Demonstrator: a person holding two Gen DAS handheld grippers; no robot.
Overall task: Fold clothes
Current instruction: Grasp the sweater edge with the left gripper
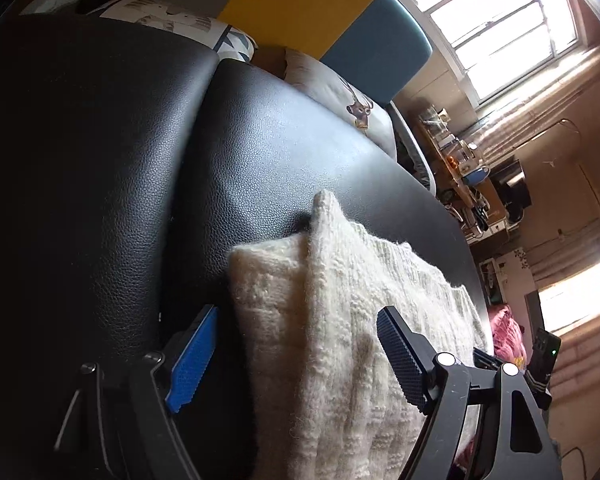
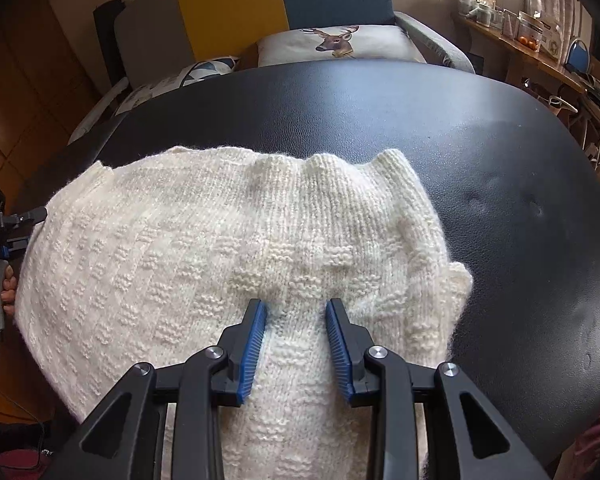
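Note:
A cream knitted sweater (image 2: pixel 228 248) lies folded on a black leather table (image 2: pixel 500 184). My right gripper (image 2: pixel 296 304) is open, its blue pads straddling a raised ridge of the knit at the sweater's near edge. In the left wrist view the sweater (image 1: pixel 340 320) lies between the spread fingers of my left gripper (image 1: pixel 296 312), which is open at the sweater's left side. The left gripper also shows at the left edge of the right wrist view (image 2: pixel 20 216).
A sofa with a yellow and blue back (image 2: pixel 284 4) and a deer cushion (image 2: pixel 336 42) stands behind the table. A cluttered wooden shelf (image 2: pixel 532 40) runs along the right wall. A pink cloth (image 1: pixel 508 336) lies beyond the table's edge.

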